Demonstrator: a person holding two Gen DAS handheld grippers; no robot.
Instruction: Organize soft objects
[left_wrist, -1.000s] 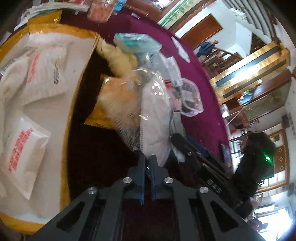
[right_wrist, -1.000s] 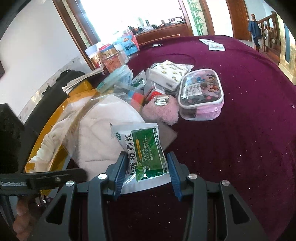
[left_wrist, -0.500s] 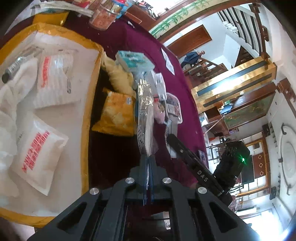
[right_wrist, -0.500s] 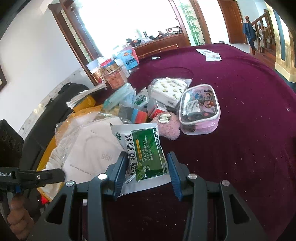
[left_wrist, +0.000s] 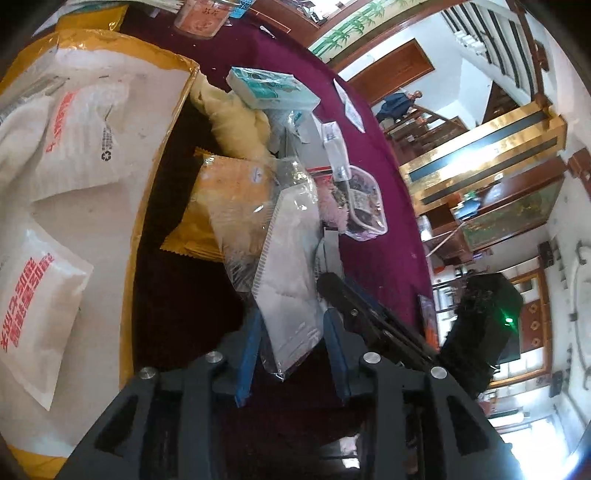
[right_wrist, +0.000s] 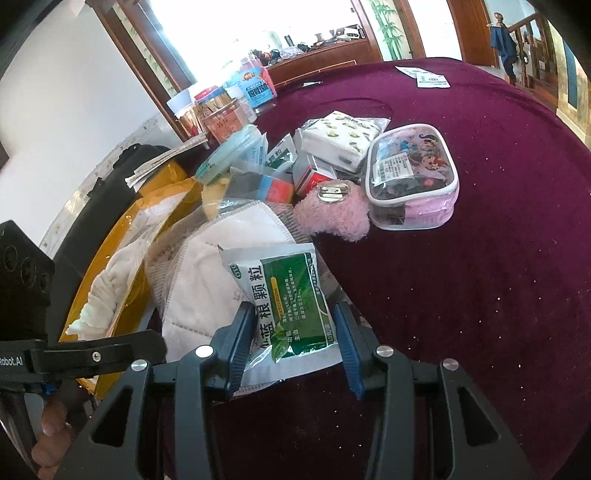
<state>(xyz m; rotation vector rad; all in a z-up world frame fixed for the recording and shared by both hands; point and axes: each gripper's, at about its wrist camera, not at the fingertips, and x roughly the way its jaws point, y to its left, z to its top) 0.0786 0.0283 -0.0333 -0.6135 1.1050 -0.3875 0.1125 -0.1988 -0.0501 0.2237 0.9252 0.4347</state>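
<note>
A white mask in a clear bag (left_wrist: 291, 266) lies on the purple cloth between the blue pads (left_wrist: 251, 339) of my left gripper (left_wrist: 293, 336). Its jaws are opening, and the pads stand off the bag on both sides. In the right wrist view the same mask (right_wrist: 221, 266) rests beside the yellow tray (right_wrist: 110, 236). My right gripper (right_wrist: 295, 332) is shut on a green and white sachet (right_wrist: 291, 302), held just above the mask.
The yellow tray (left_wrist: 133, 206) holds white packets (left_wrist: 81, 129) and a towel. An orange packet (left_wrist: 229, 192), a yellow cloth (left_wrist: 236, 118) and a tissue pack (left_wrist: 269, 88) crowd the mask. A pink plush (right_wrist: 332, 214), a clear pouch (right_wrist: 410, 177) and jars (right_wrist: 221, 118) stand beyond.
My left gripper was shut on the mask bag's edge with the bag held up; now its jaws stand apart and the bag lies flat between them. The right gripper keeps its sachet.
</note>
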